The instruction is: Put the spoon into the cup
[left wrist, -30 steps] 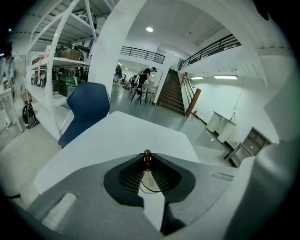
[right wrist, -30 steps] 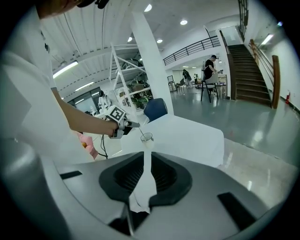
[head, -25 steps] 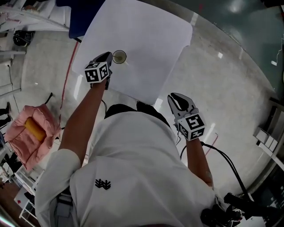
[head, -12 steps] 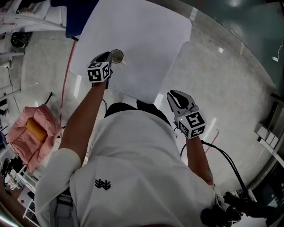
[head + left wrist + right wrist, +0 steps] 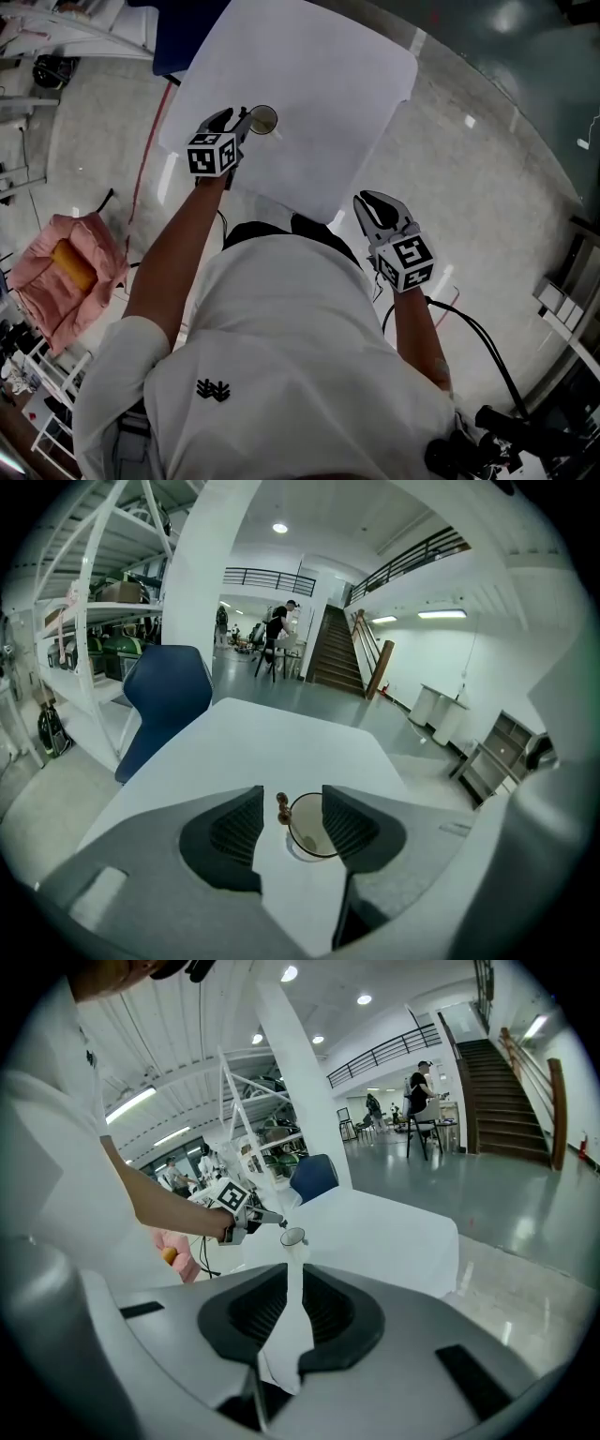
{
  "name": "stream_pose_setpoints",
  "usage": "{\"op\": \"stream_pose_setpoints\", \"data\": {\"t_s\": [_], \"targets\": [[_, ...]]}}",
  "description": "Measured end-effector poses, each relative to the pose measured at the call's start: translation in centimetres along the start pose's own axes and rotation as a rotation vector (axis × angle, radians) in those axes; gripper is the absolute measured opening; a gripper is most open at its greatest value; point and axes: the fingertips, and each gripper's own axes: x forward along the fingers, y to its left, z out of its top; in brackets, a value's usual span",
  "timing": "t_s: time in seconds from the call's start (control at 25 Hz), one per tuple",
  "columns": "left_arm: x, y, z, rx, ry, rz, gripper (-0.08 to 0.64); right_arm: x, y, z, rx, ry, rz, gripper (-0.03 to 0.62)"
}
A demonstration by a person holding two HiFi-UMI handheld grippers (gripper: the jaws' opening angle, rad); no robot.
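1. One spoon (image 5: 282, 808) stands in the cup (image 5: 312, 829). Its brown, beaded handle end leans on the rim's left side and pokes above it.
2. The cup is round, with a thin dark rim and a pale inside. It stands in the near-left quarter of the counter (image 5: 309, 84), set in from both the near edge and the left edge.
3. The left tool (image 5: 292, 794) straddles the cup. Its jaws are opening, and they stand spread on either side with neither ribbed dark pad touching the cup or the spoon.
4. From the cup, smooth white counter runs broadly to the far edge and the right corner. The counter's corners are rounded.
5. The right tool (image 5: 295, 1274) hovers just off the counter's near-right corner, over the floor (image 5: 469, 169) and well apart from the cup. Its jaws stand a narrow slit apart with nothing between them.
6. A blue moulded chair (image 5: 169, 696) stands beside the counter's far-left corner.
7. Glossy grey floor, catching the ceiling lights, lies open beyond the right edge.
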Motion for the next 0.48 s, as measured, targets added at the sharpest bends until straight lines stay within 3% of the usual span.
{"op": "stream_pose_setpoints", "data": {"t_s": [0.28, 0.48], "targets": [[-3.2, -1.2, 0.8, 0.08, -0.043, -0.056, 0.189, 2.2, -0.1, 1.2, -0.06, 0.008, 0.071, 0.057], [-13.6, 0.2, -0.3, 0.047, -0.137, -0.137, 0.187, 3.7, 8.5, 2.0, -0.133, -0.001, 0.097, 0.054]]}}
